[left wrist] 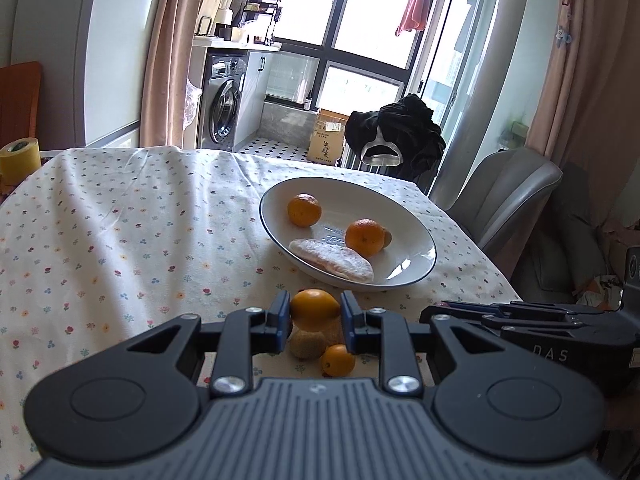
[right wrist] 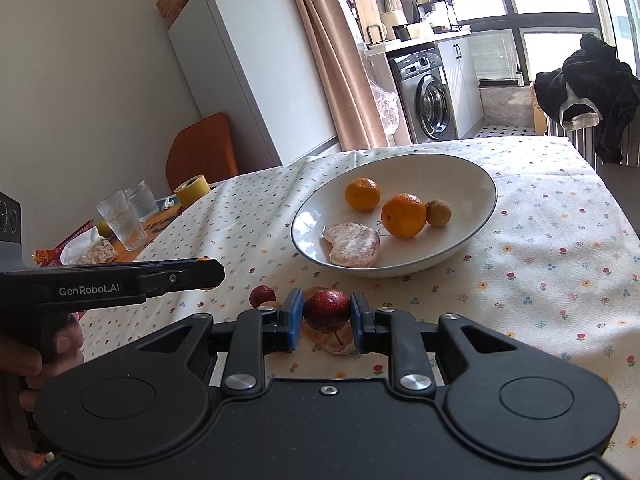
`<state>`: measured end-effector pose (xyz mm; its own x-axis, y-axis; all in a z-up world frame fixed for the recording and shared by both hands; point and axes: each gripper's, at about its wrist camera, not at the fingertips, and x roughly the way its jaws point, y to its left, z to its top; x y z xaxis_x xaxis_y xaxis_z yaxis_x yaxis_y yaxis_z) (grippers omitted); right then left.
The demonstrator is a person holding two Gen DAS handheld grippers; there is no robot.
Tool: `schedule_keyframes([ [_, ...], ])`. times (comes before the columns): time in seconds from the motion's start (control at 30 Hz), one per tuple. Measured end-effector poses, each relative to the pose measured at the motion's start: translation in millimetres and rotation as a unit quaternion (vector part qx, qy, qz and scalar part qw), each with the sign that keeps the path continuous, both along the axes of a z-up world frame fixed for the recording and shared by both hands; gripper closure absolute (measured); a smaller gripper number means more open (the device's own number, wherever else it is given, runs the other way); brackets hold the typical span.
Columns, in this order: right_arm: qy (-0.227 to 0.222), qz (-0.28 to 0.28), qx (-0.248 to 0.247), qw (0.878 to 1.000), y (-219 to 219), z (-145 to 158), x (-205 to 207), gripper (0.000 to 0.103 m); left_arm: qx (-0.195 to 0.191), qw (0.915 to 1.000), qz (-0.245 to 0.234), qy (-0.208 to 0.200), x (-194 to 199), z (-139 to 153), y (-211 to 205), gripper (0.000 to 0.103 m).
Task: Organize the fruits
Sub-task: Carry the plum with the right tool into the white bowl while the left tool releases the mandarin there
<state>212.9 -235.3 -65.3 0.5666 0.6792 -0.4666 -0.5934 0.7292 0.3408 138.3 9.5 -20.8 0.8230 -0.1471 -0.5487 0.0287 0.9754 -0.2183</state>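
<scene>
So the bench with the white floral tablecloth [left wrist: 120, 220] takes up most of both views. On it sits a big white oval ceramic plate with a thin dark rim [right wrist: 476, 172], and inside that there's a pinkish plastic-wrapped fruit [right wrist: 354, 245], a large round orange [right wrist: 403, 216], a smaller round orange mandarin [right wrist: 362, 194] and a little tan-brown round fruit [right wrist: 438, 213] touching the large orange's far side.

The black left gripper [left wrist: 315, 309] has its blue-padded jaws clamped on a smooth yellow-orange citrus fruit [left wrist: 315, 307], held up off the cloth just short of the plate's near rim. Under it on the cloth are a fuzzy brown kiwi [left wrist: 307, 345] and a small orange kumquat-sized fruit [left wrist: 338, 360], right beside each other.

The black right gripper [right wrist: 325, 315] has its jaws clamped on a dark red apple [right wrist: 326, 310], also lifted, near the plate's front edge. A small dark red round fruit [right wrist: 262, 296] sits on the cloth just left of it.
</scene>
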Motion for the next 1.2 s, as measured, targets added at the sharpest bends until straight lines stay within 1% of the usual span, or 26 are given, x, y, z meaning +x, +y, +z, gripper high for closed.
schedule_keyframes([
  [0.43, -0.009, -0.012, 0.007, 1.0, -3.5, 5.9, 16.6, 0.08, -0.001, 0.9999, 0.005, -0.009, 19.5, 5.5, 1.4, 0.078],
  [0.7, -0.011, -0.017, 0.016, 1.0, -3.9, 8.8, 30.0, 0.08, -0.015, 0.9998, 0.01, -0.01, 34.8, 8.1, -2.2, 0.078],
  [1.2, 0.004, -0.029, 0.029, 0.999, -7.6, 0.6, 57.6, 0.08, -0.045, 0.9982, 0.038, 0.015, 68.1, -6.6, -7.4, 0.078],
])
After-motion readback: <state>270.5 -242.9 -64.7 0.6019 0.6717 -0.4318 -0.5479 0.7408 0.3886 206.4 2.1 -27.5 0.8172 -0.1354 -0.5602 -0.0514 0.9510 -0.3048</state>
